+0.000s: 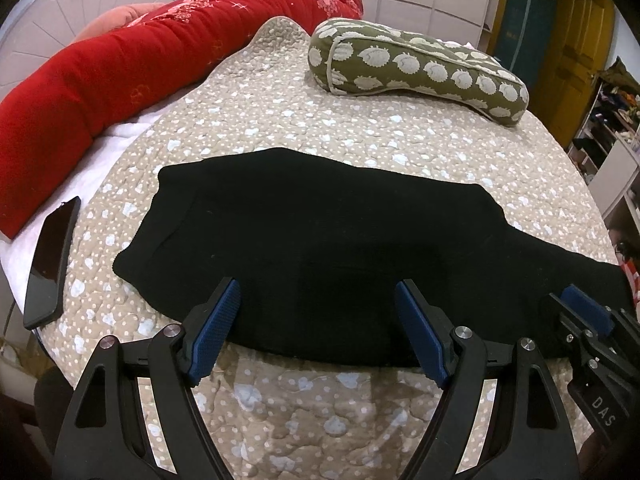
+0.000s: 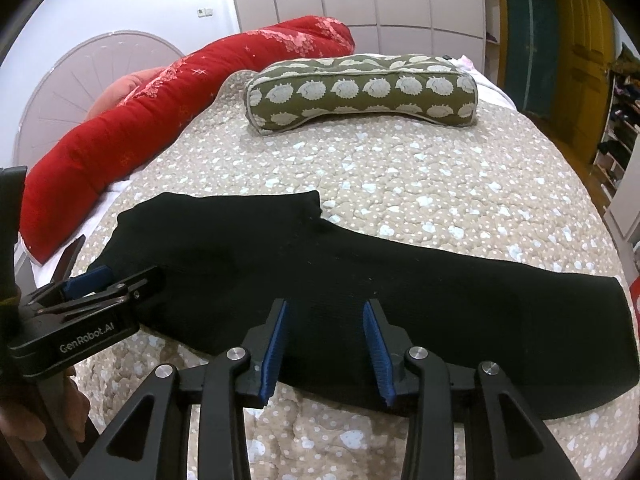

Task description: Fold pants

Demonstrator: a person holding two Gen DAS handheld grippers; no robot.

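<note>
Black pants [image 1: 320, 240] lie flat across the quilted bed, folded lengthwise, waist end at the left and legs running right; they also show in the right wrist view [image 2: 360, 288]. My left gripper [image 1: 318, 304] is wide open, its blue-padded fingertips [image 1: 224, 308] hovering over the pants' near edge. My right gripper [image 2: 326, 332] is open, narrower, over the near edge further right. The right gripper shows at the right of the left wrist view [image 1: 580, 312]. The left gripper shows at the left of the right wrist view [image 2: 88, 284].
A beige quilt [image 1: 360, 140] with white spots covers the bed. A green hedgehog-print pillow [image 1: 416, 68] lies at the far side. A rolled red duvet [image 1: 120, 80] lines the left. A black phone [image 1: 50, 264] lies at the left bed edge. Shelves stand at the right.
</note>
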